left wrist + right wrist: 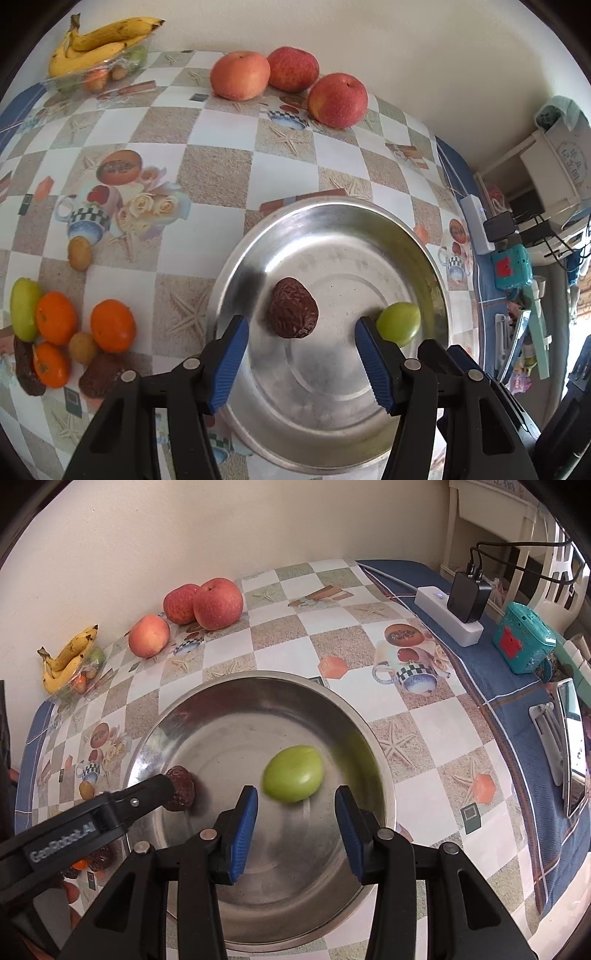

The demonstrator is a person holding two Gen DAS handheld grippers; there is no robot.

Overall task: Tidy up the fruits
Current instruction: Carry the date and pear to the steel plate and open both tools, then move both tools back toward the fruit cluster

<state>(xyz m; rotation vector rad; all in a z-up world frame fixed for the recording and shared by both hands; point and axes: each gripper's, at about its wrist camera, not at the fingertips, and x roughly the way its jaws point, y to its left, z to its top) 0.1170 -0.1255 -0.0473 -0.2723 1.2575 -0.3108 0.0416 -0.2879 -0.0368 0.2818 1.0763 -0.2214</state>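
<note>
A steel bowl (332,435) (295,923) stands on the checked tablecloth. In it lie a wrinkled brown date (292,313) (181,788) and a green fruit (399,323) (293,773), blurred in the right wrist view. My left gripper (301,360) is open above the bowl, the date just ahead of its fingers. My right gripper (295,829) is open and empty, just behind the green fruit. The left gripper's arm (92,823) shows at the left of the right wrist view.
Three apples (291,79) (203,603) and bananas on a clear tray (99,40) (70,657) stand by the wall. Oranges (110,325), dates, a green fruit and small brown fruits lie at the left. A power strip (448,614) and teal box (522,642) sit at right.
</note>
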